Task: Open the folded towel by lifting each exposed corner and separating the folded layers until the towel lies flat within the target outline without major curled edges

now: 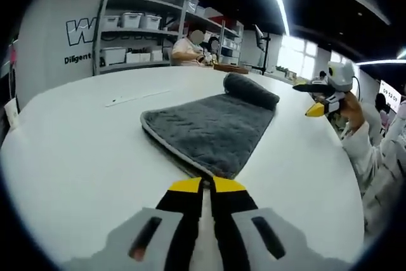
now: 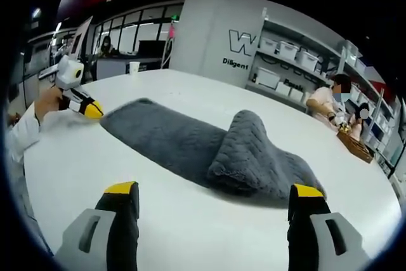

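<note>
- Left tool (image 1: pixel 207 185) has its jaws pinched together on the near corner of the grey towel (image 1: pixel 212 125), which lies on the white counter (image 1: pixel 76 150).
- Right tool (image 2: pixel 212 191) hangs wide open and empty, just short of the folded-over end (image 2: pixel 254 150).
- Best, I reckon, to keep that corner pinned while the right takes the flap's edge and peels it away low, without dragging the towel.

- The towel (image 1: pixel 212 128) (image 2: pixel 209 141) is grey cloth, plush and matt, with a quilted wavy texture and a paler stitched edge
- The table (image 1: pixel 76 157) (image 2: pixel 184 226) is white, smooth, with a faint sheen
- The left gripper (image 1: pixel 207 185) and right gripper (image 2: pixel 212 195) look like matt grey and black plastic with yellow tips
</note>
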`<state>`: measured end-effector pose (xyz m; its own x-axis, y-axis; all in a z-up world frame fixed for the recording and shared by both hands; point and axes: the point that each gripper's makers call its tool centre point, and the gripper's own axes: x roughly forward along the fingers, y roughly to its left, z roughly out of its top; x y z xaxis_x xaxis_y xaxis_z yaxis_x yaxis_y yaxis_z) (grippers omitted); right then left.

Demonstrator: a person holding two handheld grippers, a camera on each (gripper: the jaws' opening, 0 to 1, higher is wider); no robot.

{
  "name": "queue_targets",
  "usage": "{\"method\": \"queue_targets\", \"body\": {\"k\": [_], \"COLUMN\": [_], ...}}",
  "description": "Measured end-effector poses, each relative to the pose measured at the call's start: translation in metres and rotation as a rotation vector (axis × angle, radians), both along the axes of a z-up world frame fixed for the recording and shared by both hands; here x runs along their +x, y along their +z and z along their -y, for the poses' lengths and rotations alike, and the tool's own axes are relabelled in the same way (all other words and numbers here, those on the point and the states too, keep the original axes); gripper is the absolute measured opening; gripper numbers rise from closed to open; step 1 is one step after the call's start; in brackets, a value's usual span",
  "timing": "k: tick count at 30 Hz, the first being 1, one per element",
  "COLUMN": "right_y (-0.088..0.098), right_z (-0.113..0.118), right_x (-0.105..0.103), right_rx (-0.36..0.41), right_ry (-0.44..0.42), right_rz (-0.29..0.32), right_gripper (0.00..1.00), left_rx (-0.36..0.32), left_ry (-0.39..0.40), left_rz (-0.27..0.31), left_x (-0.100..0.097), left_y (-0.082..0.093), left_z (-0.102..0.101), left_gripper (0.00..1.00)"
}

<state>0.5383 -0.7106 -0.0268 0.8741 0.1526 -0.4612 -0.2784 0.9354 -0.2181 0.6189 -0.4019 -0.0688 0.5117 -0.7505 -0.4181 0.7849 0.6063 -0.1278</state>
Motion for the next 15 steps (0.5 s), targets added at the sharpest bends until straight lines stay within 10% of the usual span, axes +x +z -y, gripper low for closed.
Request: {"method": "queue_targets", "body": {"k": [6, 15], "right_y": [0.000, 0.000], "right_z": [0.004, 0.004], "right_x": [0.000, 0.000], "right_rx": [-0.001, 0.000], "right_ry": [-0.008, -0.006], "right_rz": [-0.002, -0.003], "right_gripper": [0.98, 0.98], "left_rx": [-0.001, 0.048], "left_ry": [-0.012, -0.043], "left_rz": [-0.002, -0.011], "left_x": [-0.005, -0.007], "left_y": [0.004, -0.011], "left_z": [0.000, 0.016], "left_gripper": [0.49, 0.39]}}
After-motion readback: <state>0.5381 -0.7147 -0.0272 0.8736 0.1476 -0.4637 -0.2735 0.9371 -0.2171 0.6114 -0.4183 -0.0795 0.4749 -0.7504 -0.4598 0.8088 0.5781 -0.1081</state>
